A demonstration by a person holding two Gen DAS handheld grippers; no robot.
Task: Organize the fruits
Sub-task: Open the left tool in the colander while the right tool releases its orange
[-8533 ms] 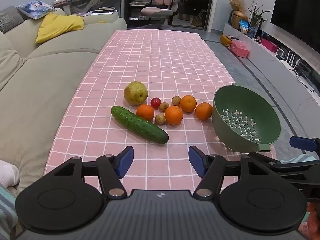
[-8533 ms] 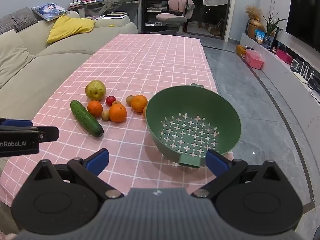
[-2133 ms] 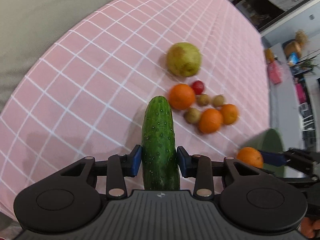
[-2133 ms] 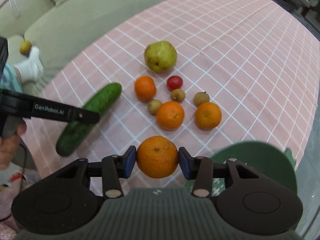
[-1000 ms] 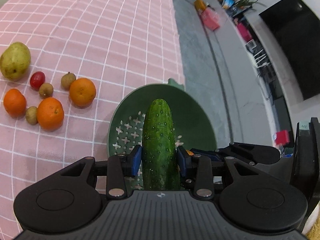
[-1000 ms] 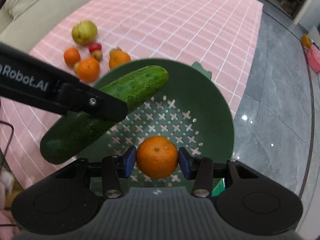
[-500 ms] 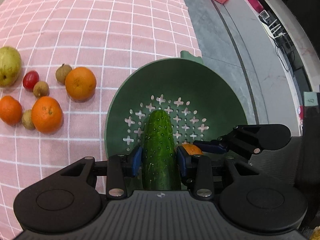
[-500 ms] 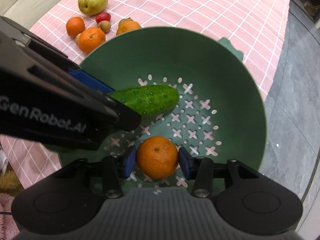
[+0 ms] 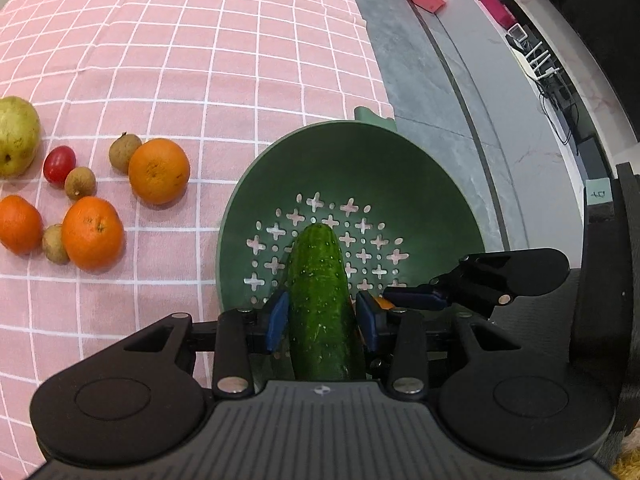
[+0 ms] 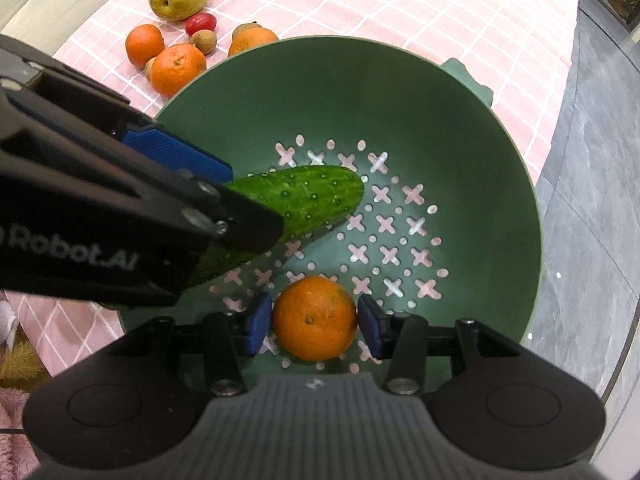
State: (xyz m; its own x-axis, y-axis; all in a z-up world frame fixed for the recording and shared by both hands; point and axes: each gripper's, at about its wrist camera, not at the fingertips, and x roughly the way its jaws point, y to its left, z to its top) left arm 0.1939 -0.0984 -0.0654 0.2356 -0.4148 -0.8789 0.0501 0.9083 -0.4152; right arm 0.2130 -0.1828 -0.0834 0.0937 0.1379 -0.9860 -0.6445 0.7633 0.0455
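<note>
A green colander (image 9: pixel 448 208) (image 10: pixel 460 120) stands at the right edge of the pink checked tablecloth. My left gripper (image 9: pixel 322 316) has its blue pads slightly parted around a cucumber (image 9: pixel 320 300) (image 10: pixel 304 196) that lies in the colander. My right gripper (image 10: pixel 314 324) has its pads slightly parted around an orange (image 10: pixel 314 318) resting on the colander's perforated bottom. In the left wrist view only a sliver of that orange (image 9: pixel 383 302) shows.
On the cloth left of the colander lie a pear (image 9: pixel 16 136), a small red fruit (image 9: pixel 59 163), three oranges (image 9: pixel 159 171) (image 9: pixel 93 232) (image 9: pixel 18 229) and several small brown fruits (image 9: pixel 80 183). The table edge and grey floor (image 9: pixel 460 92) lie right of the colander.
Both grippers lowered further into the colander. The pads of each have eased apart, and the cucumber and the orange now rest in the colander.
</note>
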